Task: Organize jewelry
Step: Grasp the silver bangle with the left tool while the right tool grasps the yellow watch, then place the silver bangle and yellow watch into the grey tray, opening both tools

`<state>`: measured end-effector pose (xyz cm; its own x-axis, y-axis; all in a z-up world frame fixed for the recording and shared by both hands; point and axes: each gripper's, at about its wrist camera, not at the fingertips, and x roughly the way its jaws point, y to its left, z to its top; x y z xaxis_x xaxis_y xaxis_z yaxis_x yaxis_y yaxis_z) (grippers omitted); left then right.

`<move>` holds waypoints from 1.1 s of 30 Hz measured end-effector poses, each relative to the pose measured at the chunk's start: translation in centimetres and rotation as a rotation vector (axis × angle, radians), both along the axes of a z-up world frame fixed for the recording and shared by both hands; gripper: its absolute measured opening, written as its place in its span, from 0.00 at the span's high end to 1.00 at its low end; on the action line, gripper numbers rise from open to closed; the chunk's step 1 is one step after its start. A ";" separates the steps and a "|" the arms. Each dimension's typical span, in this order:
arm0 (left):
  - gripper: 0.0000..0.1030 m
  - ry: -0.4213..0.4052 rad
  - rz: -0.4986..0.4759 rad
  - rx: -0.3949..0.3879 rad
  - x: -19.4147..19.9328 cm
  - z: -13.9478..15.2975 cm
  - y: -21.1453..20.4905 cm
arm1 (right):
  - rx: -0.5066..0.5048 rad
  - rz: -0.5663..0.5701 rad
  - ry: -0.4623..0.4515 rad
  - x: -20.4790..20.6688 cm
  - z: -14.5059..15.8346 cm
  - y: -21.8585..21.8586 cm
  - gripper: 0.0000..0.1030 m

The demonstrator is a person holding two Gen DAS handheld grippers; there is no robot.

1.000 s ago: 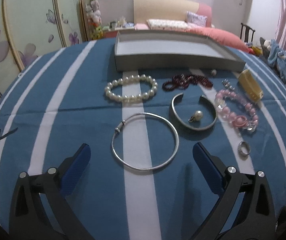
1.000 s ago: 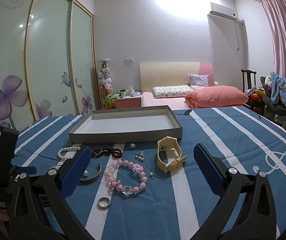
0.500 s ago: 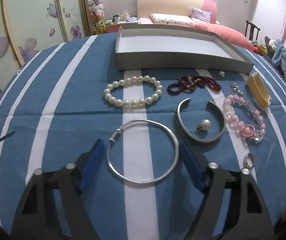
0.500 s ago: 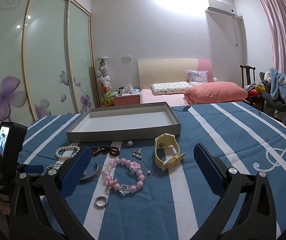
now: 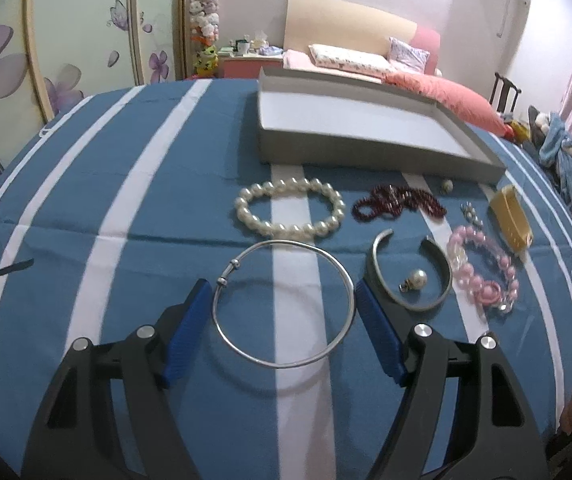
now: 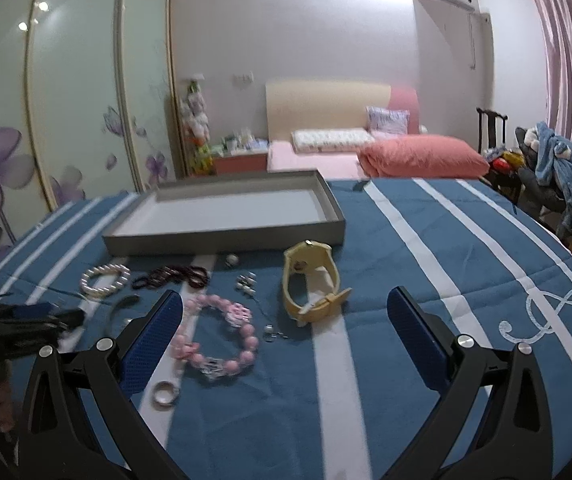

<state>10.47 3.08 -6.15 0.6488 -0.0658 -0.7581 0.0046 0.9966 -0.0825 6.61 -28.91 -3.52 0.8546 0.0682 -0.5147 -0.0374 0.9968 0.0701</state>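
Left gripper has just closed in from wide open and now clamps the silver bangle by its sides, lifted slightly off the striped worktop, so the first pick looks secured. That ring sits roughly flat, with no long axis, its small clasp toward the near-left. Beyond it lie the pearl bracelet and the empty grey tray; the right gripper hovers open above the pink bead bracelet.

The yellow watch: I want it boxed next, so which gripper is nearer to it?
Right. The watch lies just ahead of the right gripper; the left gripper straddles the silver bangle, several pieces away.
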 end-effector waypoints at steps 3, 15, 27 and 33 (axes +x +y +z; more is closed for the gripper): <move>0.30 -0.023 0.007 -0.006 0.2 0.6 0.3 | -0.027 -0.003 0.048 1.6 -0.1 0.0 0.06; 0.30 -0.055 0.006 -0.026 1.8 1.6 1.3 | -0.046 0.008 0.268 9.0 -2.2 -0.4 0.16; 0.30 -0.065 -0.004 -0.020 2.4 1.6 0.9 | -0.012 0.019 0.346 9.6 -3.5 -0.6 0.53; 0.30 -0.096 -0.007 -0.024 2.4 2.2 0.7 | 0.025 0.035 0.324 8.9 -3.2 -0.5 0.60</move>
